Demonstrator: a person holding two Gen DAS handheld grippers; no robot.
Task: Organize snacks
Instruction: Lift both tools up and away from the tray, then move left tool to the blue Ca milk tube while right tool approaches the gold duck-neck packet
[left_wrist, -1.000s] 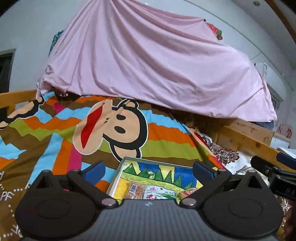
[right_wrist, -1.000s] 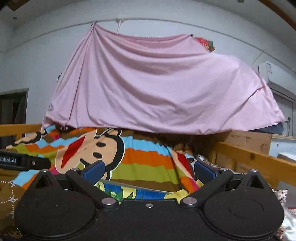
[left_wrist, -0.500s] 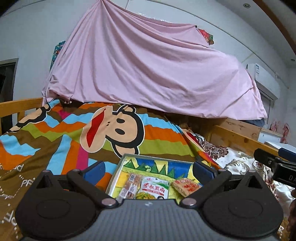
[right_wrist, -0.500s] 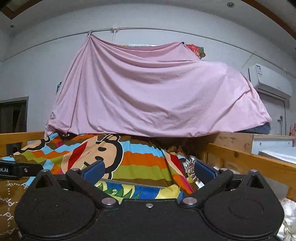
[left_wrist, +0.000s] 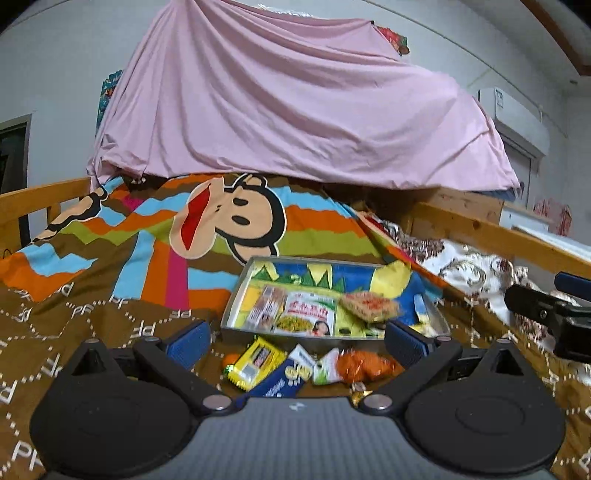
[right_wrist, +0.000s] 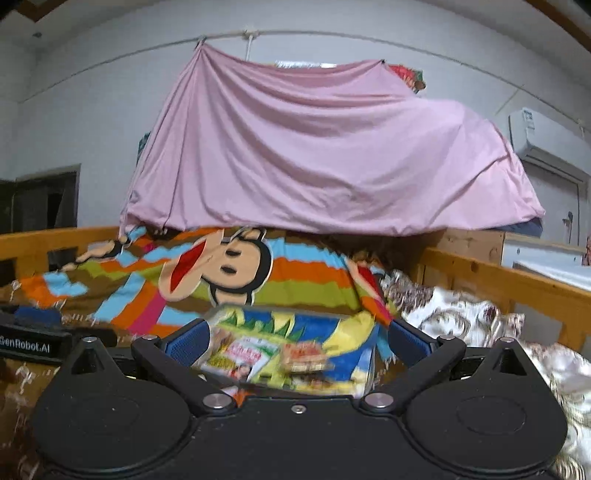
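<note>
1. We see one pink sheet (left_wrist: 295, 110) draped over the far end of one striped monkey blanket (left_wrist: 147, 258), with wooden rails (left_wrist: 498, 232) on both sides.
2. One tray (left_wrist: 236, 295) lies flat on the blanket and holds at least three snack packets (left_wrist: 306, 314).
3. Four loose packets (left_wrist: 258, 360) lie on the blanket just before the tray's near edge.
4. Our left gripper (left_wrist: 295, 339) hangs over them, fingers spread and empty.
5. Our right gripper (right_wrist: 295, 341) is likewise spread and empty, facing the tray; bare blanket lies to the left.
</note>
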